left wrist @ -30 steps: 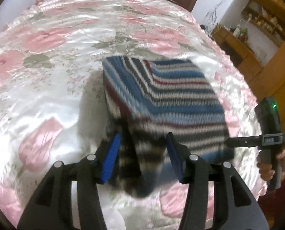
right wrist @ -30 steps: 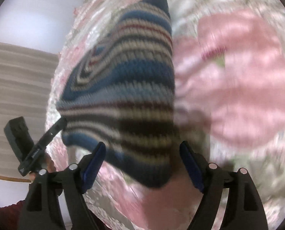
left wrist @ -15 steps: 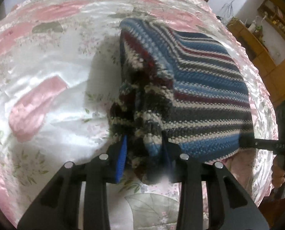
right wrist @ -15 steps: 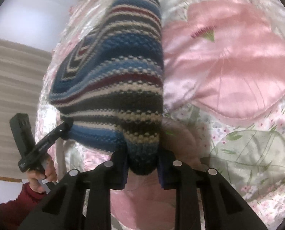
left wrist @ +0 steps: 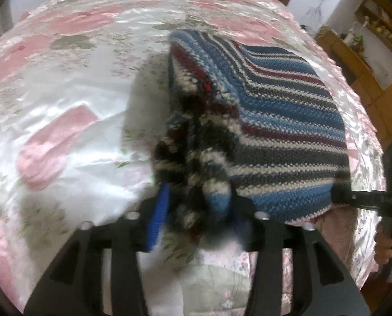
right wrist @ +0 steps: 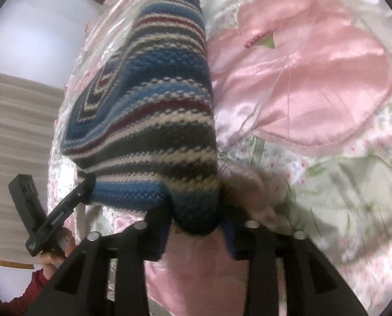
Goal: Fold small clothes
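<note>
On the bed [left wrist: 64, 84], centre of both frames, the striped sweater [left wrist: 283, 110] is held at its near edge. Left gripper [left wrist: 196, 218] is clamped on the bunched lower-left corner, right gripper [right wrist: 196, 226] closed on the other corner. Risk: thick knit w/ little bite, so a corner could slip out mid-fold, or the layers shift & the fold skews.

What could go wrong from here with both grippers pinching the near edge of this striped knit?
The left gripper holds a bunched wad of the striped knit, so the fold may end lumpy. The right gripper bites only a corner tip, which could slip out. The satin bedspread looks slick, so the knit might slide.
</note>
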Motion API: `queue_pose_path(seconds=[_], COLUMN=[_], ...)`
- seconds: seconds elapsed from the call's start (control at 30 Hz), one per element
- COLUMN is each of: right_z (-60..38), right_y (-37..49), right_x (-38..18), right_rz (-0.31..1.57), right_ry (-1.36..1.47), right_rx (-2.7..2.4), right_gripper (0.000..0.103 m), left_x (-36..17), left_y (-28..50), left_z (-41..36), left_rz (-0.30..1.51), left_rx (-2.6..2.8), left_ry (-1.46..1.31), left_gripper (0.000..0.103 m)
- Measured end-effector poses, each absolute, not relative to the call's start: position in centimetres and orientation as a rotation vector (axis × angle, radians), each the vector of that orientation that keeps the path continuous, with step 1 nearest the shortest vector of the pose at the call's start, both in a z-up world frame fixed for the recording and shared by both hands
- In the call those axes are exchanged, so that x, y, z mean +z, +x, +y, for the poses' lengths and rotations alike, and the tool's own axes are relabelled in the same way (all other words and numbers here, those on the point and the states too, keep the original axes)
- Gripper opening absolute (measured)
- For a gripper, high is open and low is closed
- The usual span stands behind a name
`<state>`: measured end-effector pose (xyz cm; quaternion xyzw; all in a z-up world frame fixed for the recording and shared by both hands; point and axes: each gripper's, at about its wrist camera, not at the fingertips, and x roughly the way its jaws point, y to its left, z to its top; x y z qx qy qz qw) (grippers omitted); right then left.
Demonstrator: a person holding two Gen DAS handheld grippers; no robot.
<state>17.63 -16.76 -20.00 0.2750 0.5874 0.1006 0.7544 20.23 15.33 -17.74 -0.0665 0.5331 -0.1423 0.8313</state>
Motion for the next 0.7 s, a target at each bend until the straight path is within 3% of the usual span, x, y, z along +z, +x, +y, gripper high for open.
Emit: queue_pose_path(seconds=[0.17, 0.33, 0.4, 0.5, 0.7], right_z=[-16.0, -15.1, -14.2, -13.0, -11.4], right_y=[15.1, 11.6, 10.2, 7.9, 4.5], right_x=[-18.0, -16.0, -15.0, -14.0, -12.2], right_rz=[1.266, 1.262, 1.254, 1.242, 1.223], right_ry=[0.519, 0.41, 0.341, 0.288, 0.243], right_rx=[0.159, 0.103, 0.072, 0.041, -0.024], right_gripper=[0.052, 0.062, 0.075, 0.085, 0.096], left_x=[-16.1, -15.0, -14.6, -13.6, -10.3], left_y=[17.7, 14.9, 13.7, 11.9, 8.9], left_z=[16.8, 17.9, 18.1, 18.3, 18.4], left_rz=[1.147, 1.187, 1.21, 1.225, 1.177], left_rx=[-0.288, -0.246, -0.234, -0.225, -0.222], left_ry=[-0.137, -0.13, -0.117, -0.103, -0.062], left_gripper=[0.064, 0.076, 0.076, 0.076, 0.085])
